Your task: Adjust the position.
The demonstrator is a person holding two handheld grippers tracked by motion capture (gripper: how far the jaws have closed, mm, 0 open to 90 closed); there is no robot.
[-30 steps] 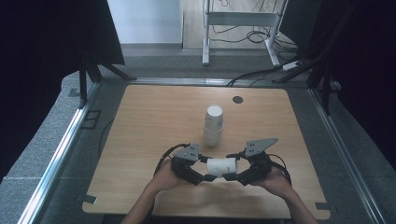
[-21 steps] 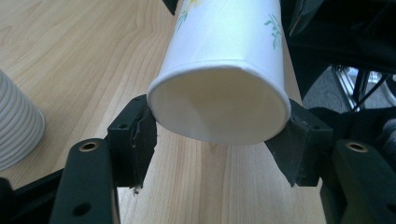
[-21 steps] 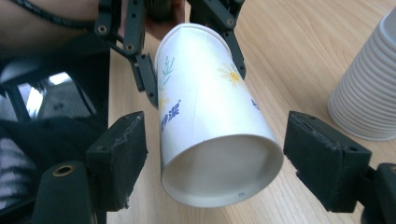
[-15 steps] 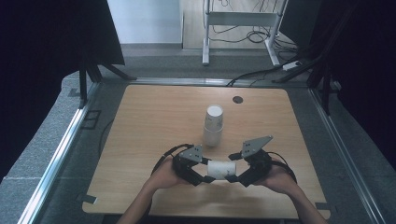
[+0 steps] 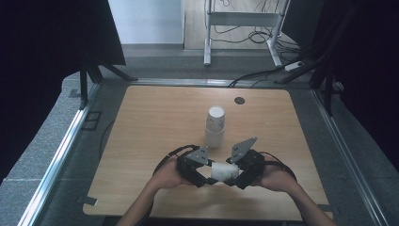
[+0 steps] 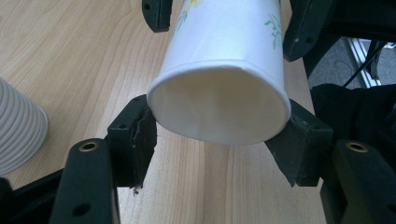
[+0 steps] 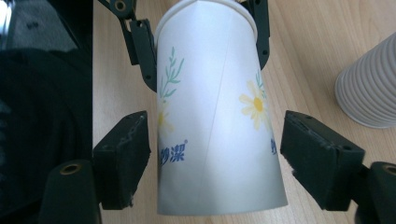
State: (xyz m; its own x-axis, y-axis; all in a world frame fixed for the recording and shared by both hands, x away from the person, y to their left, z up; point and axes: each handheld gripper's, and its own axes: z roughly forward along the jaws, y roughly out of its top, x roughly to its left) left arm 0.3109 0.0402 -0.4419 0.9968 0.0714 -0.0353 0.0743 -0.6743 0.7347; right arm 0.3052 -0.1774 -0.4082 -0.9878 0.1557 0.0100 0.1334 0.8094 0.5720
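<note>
A white paper cup (image 5: 223,170) with a flower print lies level between both grippers, low over the table's front. My left gripper (image 5: 207,176) is shut on its open rim (image 6: 219,116), which is squeezed slightly out of round between the pads (image 6: 135,140). From the other side my right gripper (image 5: 235,176) grips the same cup (image 7: 215,116) near its base. Its jaws have just been closing, and its pads (image 7: 126,149) sit against the cup's sides. A stack of white cups (image 5: 215,127) stands upside down at mid-table, just beyond the grippers.
The wooden table (image 5: 155,122) has a small black disc (image 5: 240,100) near its far edge. The cup stack (image 6: 18,130) sits close beside the held cup, as the right gripper view also shows (image 7: 369,88). Metal rails run along both table sides.
My right gripper has shifted a little left, toward the left gripper, and its grey plate has tilted up. The cup and the left gripper have stayed in place.
</note>
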